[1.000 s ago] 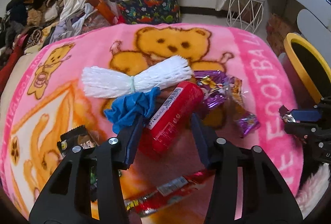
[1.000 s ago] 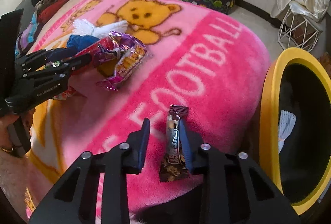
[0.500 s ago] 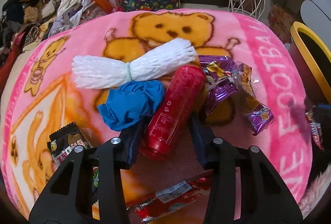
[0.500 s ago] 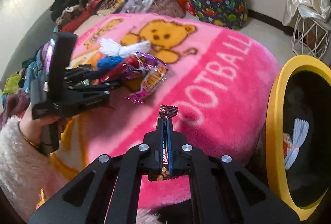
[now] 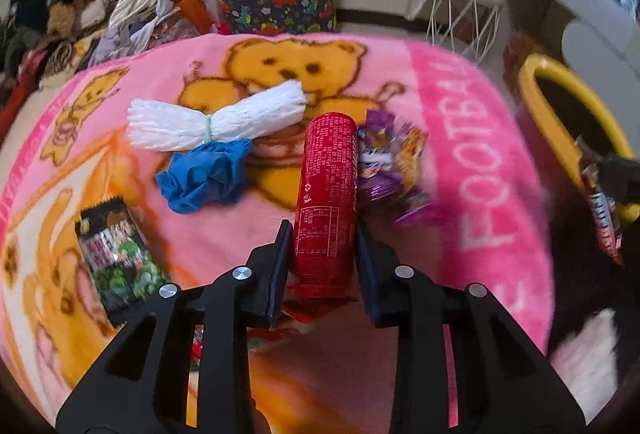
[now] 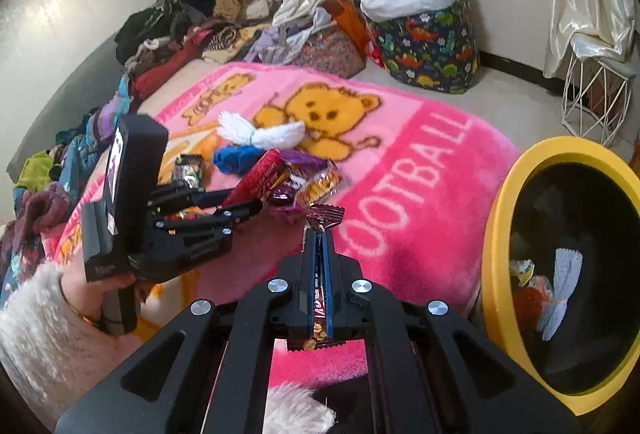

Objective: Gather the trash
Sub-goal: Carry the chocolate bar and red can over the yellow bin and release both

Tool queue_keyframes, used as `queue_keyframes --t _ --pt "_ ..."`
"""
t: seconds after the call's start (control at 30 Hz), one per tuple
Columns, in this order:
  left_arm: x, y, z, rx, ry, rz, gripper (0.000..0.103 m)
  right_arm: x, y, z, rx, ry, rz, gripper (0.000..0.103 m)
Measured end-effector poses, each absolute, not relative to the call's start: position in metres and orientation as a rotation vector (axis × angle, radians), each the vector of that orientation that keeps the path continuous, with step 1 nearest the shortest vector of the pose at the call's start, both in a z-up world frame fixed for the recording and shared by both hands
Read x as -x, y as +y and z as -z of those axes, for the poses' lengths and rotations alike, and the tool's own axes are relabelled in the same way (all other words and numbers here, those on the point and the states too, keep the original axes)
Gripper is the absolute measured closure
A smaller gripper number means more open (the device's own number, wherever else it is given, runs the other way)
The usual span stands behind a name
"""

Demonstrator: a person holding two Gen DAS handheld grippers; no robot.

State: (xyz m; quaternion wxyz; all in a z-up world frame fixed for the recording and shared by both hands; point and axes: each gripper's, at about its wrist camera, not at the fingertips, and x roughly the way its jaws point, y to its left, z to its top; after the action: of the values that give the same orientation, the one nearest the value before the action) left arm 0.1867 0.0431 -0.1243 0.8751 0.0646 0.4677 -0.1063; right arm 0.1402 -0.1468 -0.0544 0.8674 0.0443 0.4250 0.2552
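Two pieces of trash are in hand at once: the right gripper [image 6: 318, 266] is closed flat on a snack bar wrapper [image 6: 320, 298], pinched edge-on with its crimped end sticking out at 12 o'clock, and the left gripper [image 5: 322, 234] has its jaws against both sides of a red cylindrical can [image 5: 326, 193], which looks gripped, lying lengthwise toward 12 o'clock on the pink blanket [image 5: 460, 161]. The can's far end sits just beside a purple wrapper cluster [image 5: 394, 169] at its 2 o'clock; whether they touch is hard to tell through the blur. At the can's 10 o'clock lie a crumpled blue wad [image 5: 204, 177] and, beyond it, a white tied bundle [image 5: 216, 117]. A dark green snack packet [image 5: 114, 254] lies at 9 o'clock, well apart. The yellow-rimmed bin [image 6: 500, 234] stands off the blanket edge at 3 o'clock in the right wrist view, with some trash already inside. Risks, as I judge them: the can is smooth and round, held near its base only, so it may pivot or slip out on lifting; the thin bar wrapper could slide from the flat pinch during the swing to the bin; dragging the can could pull the purple wrappers along. Count on the blanket: one can, one blue wad, one white bundle, one green packet; the purple wrappers number perhaps two, cannot tell. One bin.
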Motion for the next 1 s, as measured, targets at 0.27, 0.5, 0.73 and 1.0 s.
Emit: queue_keyframes --t 0.27,0.5,0.73,1.0 --pt "-0.164 0.039 0.09 -0.016 0.883 0.243 0.079 -0.134 -0.158 0.044 -0.115 0.856 -0.539 0.1" --pt "-0.151 0.043 0.06 0.091 0.801 0.24 0.08 -0.129 -0.167 0.031 -0.164 0.815 -0.556 0.1" --pt "-0.14 0.045 0.038 0.127 0.743 0.227 0.08 -0.125 -0.173 0.016 -0.183 0.767 -0.573 0.1" --pt "-0.134 0.018 0.019 0.102 0.692 0.287 0.08 -0.122 -0.194 0.003 -0.204 0.719 -0.545 0.1"
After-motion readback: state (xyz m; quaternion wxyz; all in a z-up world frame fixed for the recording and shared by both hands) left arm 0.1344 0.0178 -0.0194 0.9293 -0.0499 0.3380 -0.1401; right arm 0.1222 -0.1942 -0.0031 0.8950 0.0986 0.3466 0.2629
